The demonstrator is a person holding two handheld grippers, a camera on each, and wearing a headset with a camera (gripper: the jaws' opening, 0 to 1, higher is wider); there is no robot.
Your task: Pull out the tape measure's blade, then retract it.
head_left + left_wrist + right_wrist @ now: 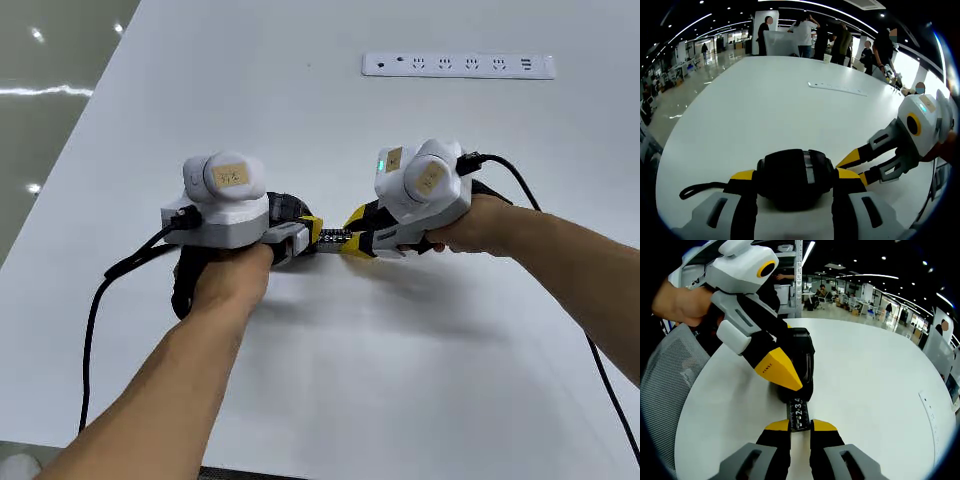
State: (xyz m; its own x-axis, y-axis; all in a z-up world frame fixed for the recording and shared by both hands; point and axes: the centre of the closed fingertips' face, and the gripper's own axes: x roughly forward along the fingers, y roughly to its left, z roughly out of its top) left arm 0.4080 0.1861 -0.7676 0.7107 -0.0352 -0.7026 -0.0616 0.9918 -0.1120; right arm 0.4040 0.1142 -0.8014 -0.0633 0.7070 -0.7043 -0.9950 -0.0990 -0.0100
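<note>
My left gripper (303,232) is shut on the black tape measure case (288,212), held just above the white table (400,370). In the left gripper view the case (792,167) sits between the yellow-tipped jaws of the left gripper (795,176). A short length of blade (333,238) runs out of the case to my right gripper (352,242). The right gripper view shows the blade (798,414), with numbers 2, 3 and 4 on it, pinched by the right gripper (800,426), a little way from the case (801,357).
A white power strip (458,66) lies at the table's far side. Black cables (95,320) trail from both grippers. The case's black wrist strap (697,190) hangs to the left. Several people (805,32) stand beyond the table's far end. A mesh chair (670,385) is nearby.
</note>
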